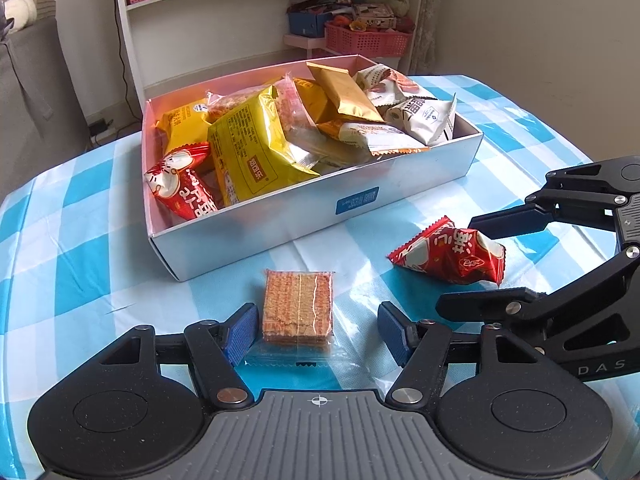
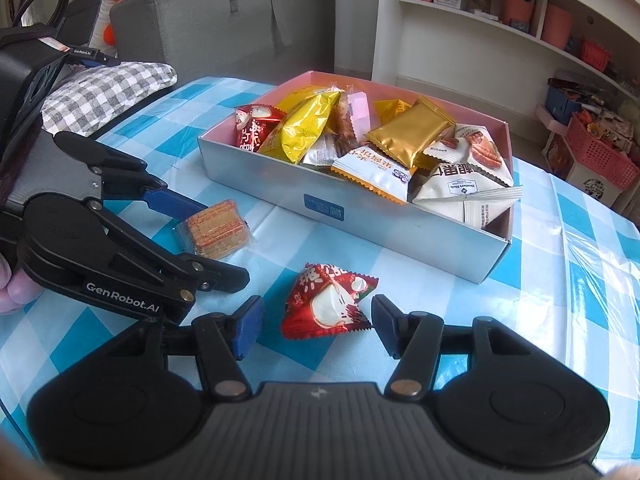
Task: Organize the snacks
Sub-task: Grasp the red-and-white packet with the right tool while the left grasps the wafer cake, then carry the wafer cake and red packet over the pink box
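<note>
A silver box (image 1: pixel 360 196) (image 2: pixel 360 216) full of snack packets stands on the blue checked tablecloth. A clear-wrapped wafer pack (image 1: pixel 298 306) (image 2: pixel 214 229) lies in front of it, between the open fingers of my left gripper (image 1: pixel 316 328) (image 2: pixel 192 236), which do not touch it. A red packet (image 1: pixel 452 254) (image 2: pixel 326 306) lies to the right, between the open fingers of my right gripper (image 2: pixel 316 326) (image 1: pixel 464 264). Both packets rest on the table.
The table (image 1: pixel 80 220) has a blue and white checked cover. A white shelf unit (image 1: pixel 200 12) with pink baskets (image 1: pixel 366 42) stands behind it. A grey sofa (image 2: pixel 224 12) and a checked cushion (image 2: pixel 104 88) lie beyond the table's left edge.
</note>
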`<state>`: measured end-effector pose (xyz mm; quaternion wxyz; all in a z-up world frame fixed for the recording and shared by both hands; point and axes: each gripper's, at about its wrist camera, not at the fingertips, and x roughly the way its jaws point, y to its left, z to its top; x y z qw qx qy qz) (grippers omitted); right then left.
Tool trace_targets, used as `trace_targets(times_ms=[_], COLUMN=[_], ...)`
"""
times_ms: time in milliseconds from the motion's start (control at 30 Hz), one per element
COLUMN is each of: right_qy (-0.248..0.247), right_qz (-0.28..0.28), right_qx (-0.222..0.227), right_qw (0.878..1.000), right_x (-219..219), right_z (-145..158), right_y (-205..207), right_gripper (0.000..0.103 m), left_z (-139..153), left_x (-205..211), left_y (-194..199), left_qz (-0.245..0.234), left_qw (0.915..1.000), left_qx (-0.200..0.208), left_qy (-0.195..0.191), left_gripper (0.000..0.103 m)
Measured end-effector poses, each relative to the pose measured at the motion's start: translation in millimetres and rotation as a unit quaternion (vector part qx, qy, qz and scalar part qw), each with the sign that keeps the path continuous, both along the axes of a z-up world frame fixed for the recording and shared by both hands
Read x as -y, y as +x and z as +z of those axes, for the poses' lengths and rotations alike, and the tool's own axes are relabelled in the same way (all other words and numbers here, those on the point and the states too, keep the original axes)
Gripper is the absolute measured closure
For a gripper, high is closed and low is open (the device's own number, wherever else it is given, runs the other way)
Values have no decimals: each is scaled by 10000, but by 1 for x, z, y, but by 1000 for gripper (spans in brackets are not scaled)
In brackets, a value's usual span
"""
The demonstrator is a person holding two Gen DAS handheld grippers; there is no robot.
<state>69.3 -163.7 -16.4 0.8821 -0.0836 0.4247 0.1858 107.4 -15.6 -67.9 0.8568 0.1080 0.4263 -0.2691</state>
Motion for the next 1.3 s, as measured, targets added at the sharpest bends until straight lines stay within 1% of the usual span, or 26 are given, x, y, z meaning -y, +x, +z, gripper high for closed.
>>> trace_targets(times_ms=[33,67,133,200,233,300,367,433,467,500,867,900,933,967,1067,1167,1233,1267,1300], right_qy=[-4,-9,-6,23,31,45,56,55,55,79,468,495,524,561,660,729,756,751,721], right_qz=[-4,-11,-30,-64,-78,-90,-101,-117,-142,-154,-177,-179,-186,-202,-305,-440,-481,-489,-489], right_qx=[15,33,30,20,22,35,50,50,53,40,97,121,149,182,284,307,289,279,257], right_qw=[10000,10000,10000,10000,10000,9999,9999,9999,9999,9998,9987,9985,9983,9981,9970,9959,9956,9956,9959], right_x=[-1,-2,-3,-3,-2,-2,-1,-1,0,0,11,12,14,15,19,24,26,26,25], right_z=[0,0,1,2,2,4,4,5,6,6,25,28,30,34,42,45,45,45,44], right_y=[0,0,2,3,3,4,4,4,4,4,-1,-2,-3,-3,-2,-1,0,1,1], right_gripper=[48,50,53,54,55,60,61,65,67,73,75,75,75,75,75,75,75,75,75], left_z=[0,1,2,3,4,5,6,7,8,9,33,35,38,41,47,45,44,42,40], left_x=[-1,-1,-3,-7,-8,-12,-13,-13,-12,-11,-13,-13,-14,-15,-17,-17,-15,-13,-12], left_y=[0,1,2,4,5,7,7,6,5,4,-3,-4,-4,-4,-4,-3,-5,-6,-7], left_qz=[40,88,168,287,347,471,534,569,588,605,716,724,722,774,828,775,771,764,780], left_qw=[10000,10000,9998,9995,9993,9986,9982,9981,9981,9980,9969,9968,9966,9961,9953,9959,9964,9967,9967], left_qx=[-4,-9,-21,-61,-83,-151,-194,-183,-162,-149,-46,-30,-39,-44,39,-101,-100,-106,-127], left_qy=[-12,-13,-40,-90,-116,-179,-202,-158,-129,-113,-308,-338,-390,-427,-493,-460,-327,-250,-164], left_gripper=[39,42,49,60,62,68,69,70,70,71,72,85,95,96,96,95,91,86,76])
